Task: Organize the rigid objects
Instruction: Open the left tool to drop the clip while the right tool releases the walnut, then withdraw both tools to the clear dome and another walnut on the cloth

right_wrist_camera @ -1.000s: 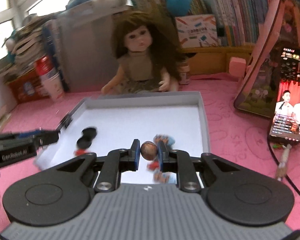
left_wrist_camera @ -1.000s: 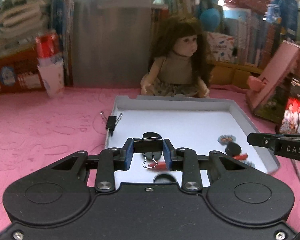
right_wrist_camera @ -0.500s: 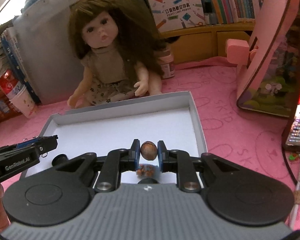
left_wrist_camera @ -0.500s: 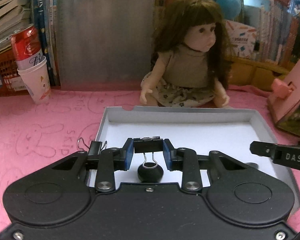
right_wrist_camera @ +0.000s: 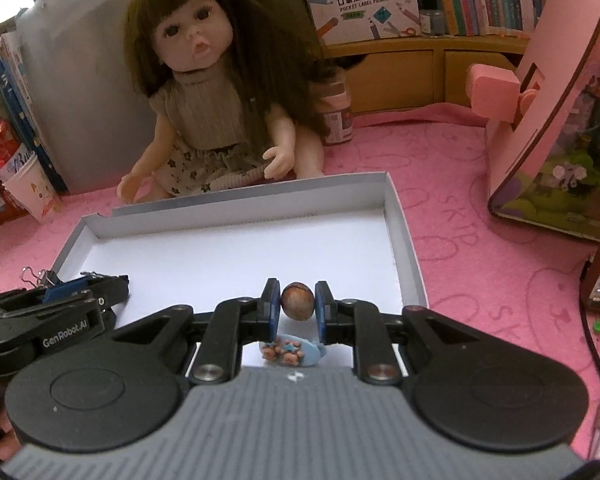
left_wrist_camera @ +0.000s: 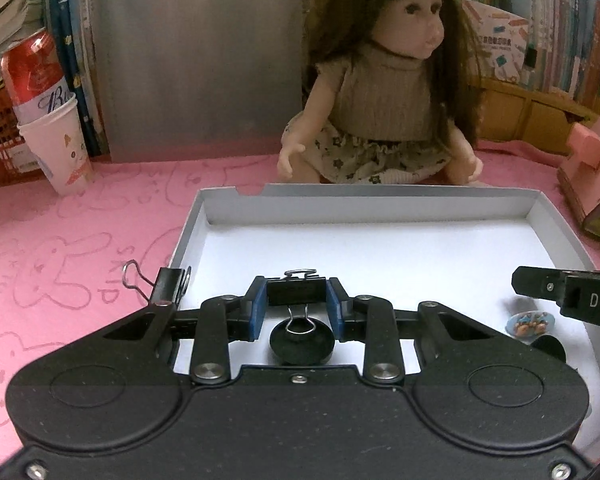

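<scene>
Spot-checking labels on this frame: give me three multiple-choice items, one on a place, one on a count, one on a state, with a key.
1. Where is the doll?
A. Inside the tray
B. Behind the tray's far wall
C. On the bookshelf

2. How many binder clips show in the left wrist view?
A. One
B. Two
C. Four

3. The right hand-held gripper is:
A. Open, nothing between its pads
B. Shut on a nut
C. Shut on a paper cup

Key: 1 B, she sits on the pink cloth beyond the white tray. 2 B, one held, one on the tray's left rim. 3 B, both pads press the brown nut.
</scene>
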Action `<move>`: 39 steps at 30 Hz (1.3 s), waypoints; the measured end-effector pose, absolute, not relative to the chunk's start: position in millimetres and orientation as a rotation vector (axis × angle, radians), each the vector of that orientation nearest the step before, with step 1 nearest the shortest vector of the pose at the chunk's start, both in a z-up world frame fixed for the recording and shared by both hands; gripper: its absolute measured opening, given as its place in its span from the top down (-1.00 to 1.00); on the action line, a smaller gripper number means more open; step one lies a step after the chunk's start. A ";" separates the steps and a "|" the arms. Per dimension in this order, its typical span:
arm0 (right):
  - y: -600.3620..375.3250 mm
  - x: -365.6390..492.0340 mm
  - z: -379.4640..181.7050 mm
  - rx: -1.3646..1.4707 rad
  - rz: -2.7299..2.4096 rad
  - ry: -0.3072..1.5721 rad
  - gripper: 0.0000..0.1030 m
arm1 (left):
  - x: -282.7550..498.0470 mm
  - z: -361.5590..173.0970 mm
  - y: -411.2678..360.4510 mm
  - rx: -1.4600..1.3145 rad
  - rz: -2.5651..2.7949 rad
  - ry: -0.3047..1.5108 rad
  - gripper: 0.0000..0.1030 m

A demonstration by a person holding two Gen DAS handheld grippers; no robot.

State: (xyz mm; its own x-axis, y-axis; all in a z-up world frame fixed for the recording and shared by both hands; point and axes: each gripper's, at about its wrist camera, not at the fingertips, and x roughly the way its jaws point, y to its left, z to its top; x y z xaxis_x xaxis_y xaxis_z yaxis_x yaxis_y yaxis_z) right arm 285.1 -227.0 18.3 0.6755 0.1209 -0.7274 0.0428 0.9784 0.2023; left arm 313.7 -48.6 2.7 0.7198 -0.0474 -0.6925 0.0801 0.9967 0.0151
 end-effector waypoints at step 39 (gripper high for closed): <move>-223.8 94.3 48.3 -0.037 0.252 0.570 -0.66 | 69.8 40.8 -9.1 0.102 -0.440 0.679 -0.30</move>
